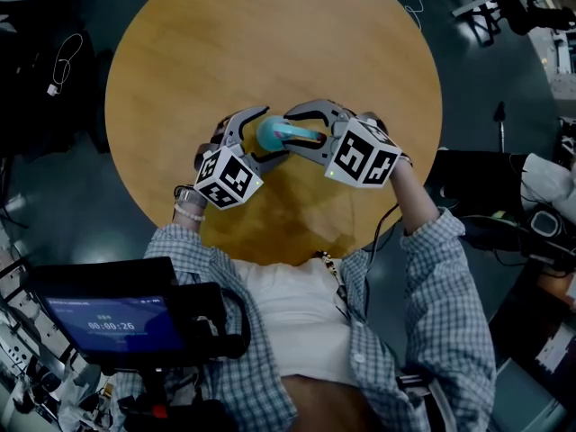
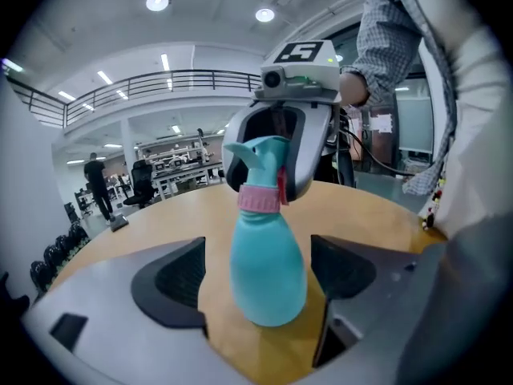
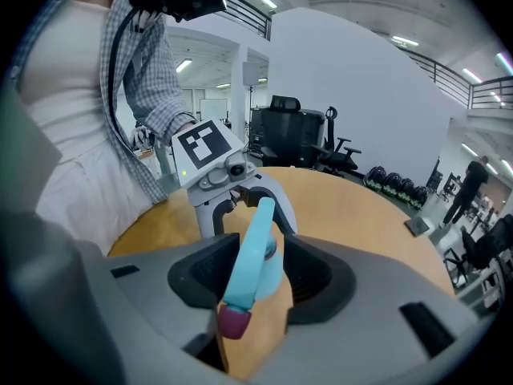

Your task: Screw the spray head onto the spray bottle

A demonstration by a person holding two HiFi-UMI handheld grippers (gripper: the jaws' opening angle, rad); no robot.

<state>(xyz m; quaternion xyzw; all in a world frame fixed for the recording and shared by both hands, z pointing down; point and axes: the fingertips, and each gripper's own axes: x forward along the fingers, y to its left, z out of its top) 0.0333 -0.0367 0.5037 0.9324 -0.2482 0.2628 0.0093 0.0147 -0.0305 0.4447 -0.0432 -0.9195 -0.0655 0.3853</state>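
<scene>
Left tool (image 2: 258, 281) wide open around spray bottle (image 2: 268, 251)

Left gripper (image 1: 273, 130) and right gripper (image 1: 290, 128) flank the spray bottle (image 1: 273, 137).

Your bottle (image 2: 268, 271): teal, pear-shaped, standing upright on round wooden table (image 1: 270, 43), nearer your edge. Spray head (image 2: 263, 160), same teal, sitting on its neck above pink collar (image 2: 258, 198). Head's long arm reaching toward your right, ending in maroon tip (image 3: 234, 322). Can't tell how tightly it's screwed on.
</scene>
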